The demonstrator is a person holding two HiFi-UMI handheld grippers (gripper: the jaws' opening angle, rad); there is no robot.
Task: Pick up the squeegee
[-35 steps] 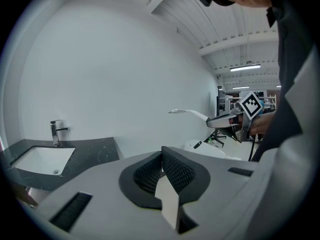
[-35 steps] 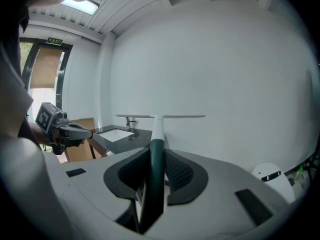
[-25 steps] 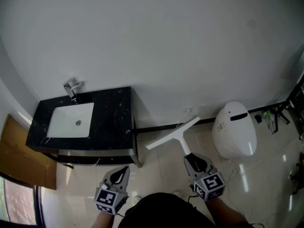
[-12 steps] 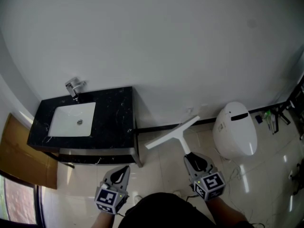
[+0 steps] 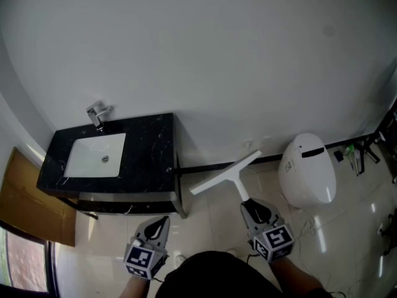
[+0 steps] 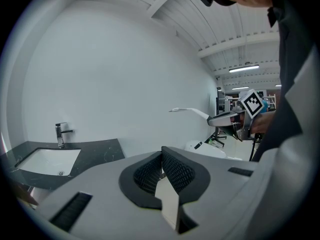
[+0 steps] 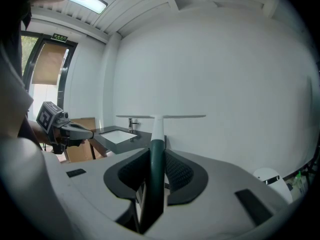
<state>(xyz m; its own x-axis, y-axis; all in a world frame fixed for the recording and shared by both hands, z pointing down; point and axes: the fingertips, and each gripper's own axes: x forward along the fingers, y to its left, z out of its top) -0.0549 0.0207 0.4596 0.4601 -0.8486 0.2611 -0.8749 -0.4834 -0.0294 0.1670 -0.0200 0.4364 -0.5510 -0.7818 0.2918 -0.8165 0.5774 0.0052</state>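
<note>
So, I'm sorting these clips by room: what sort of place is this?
Most likely a bathroom: a white basin with a chrome tap set in a black counter, a white toilet beside it against the wall, and glossy floor tiles. The squeegee in the right hand-held gripper fits that.
</note>
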